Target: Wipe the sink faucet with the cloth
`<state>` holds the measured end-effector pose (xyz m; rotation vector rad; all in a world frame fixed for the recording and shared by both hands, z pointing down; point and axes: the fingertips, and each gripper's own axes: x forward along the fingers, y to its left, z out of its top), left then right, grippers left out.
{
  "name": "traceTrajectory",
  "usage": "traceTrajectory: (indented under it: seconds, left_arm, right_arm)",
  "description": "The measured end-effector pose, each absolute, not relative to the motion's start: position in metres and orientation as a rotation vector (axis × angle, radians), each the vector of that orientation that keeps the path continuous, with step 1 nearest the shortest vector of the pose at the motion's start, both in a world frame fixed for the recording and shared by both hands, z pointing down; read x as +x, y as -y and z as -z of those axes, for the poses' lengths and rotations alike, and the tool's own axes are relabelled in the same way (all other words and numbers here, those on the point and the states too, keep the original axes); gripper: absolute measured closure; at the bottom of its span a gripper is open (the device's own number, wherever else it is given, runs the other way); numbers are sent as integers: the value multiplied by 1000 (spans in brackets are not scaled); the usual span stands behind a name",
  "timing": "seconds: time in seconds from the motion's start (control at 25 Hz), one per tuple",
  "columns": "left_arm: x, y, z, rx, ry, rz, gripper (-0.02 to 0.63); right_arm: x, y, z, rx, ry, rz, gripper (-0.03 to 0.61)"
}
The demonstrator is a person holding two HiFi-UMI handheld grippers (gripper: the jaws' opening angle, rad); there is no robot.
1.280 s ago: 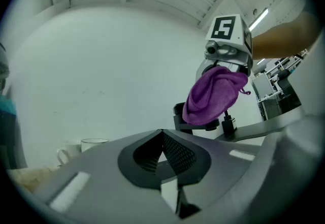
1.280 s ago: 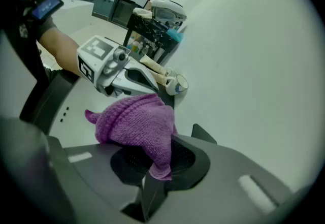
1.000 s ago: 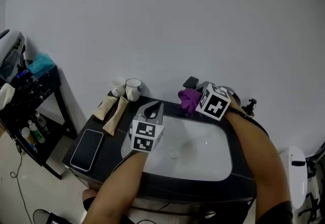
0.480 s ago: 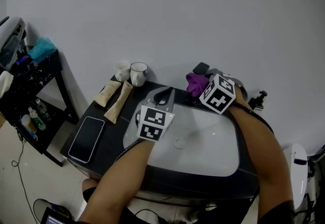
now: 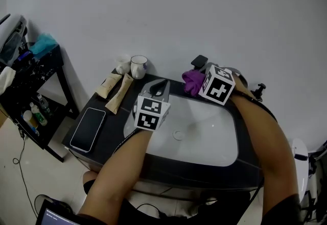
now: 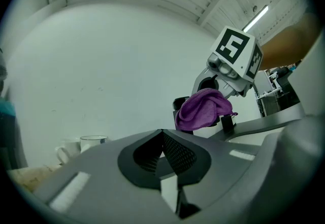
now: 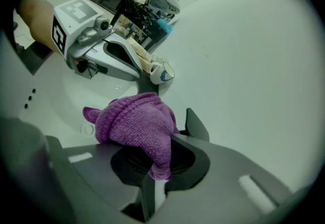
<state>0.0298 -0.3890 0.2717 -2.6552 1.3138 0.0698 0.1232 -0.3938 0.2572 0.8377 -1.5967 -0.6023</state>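
A person at a bathroom sink (image 5: pixel 214 140) holds a purple knitted cloth (image 5: pixel 192 82) in the right tongs (image 7: pixel 155 166). The jaws pinch one bunched end, and the rest bulges out in a loose wad at the basin's 12 o'clock edge, right up by the black faucet (image 5: pixel 199 60). Whether fabric and faucet actually touch cannot be told. The left tongs (image 5: pixel 160 85) hover over the basin's 10 o'clock rim, jaws pressed together on nothing. The cloth looks light, soft and floppy, likely to fold around the faucet rather than slip off it. A hold on a thick fold nearer its middle would probably offer more wiping surface than the end grip. The faucet seems rigid and fixed, so it should stand firm rubbing. On the dark worktop (image 5: pixel 113 134), cups (image 5: pixel 137 66) stand at 10 o'clock from the drain and tubes (image 5: pixel 116 91) lie near them. A phone (image 5: pixel 88 129) lies at 9 o'clock, well apart from the faucet. The wall (image 5: pixel 204 9) close behind, at 12 o'clock, leaves little room to reach the faucet's back. The left tongs also stand near the path of any sweep toward 9 o'clock.
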Motion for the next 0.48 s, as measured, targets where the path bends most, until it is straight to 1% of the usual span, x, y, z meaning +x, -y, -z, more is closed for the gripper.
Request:
traceTrajectory:
  seconds: [0.28,0.48]
  left_arm:
    - [23,382,-273,-2656,-1352,-69,597]
    - [24,381,-275,-2663,-1350,-66,597]
  right_arm:
    - [110,360,-259,809,1596,664,537]
    - [101,327,-271,780,1465,902,534]
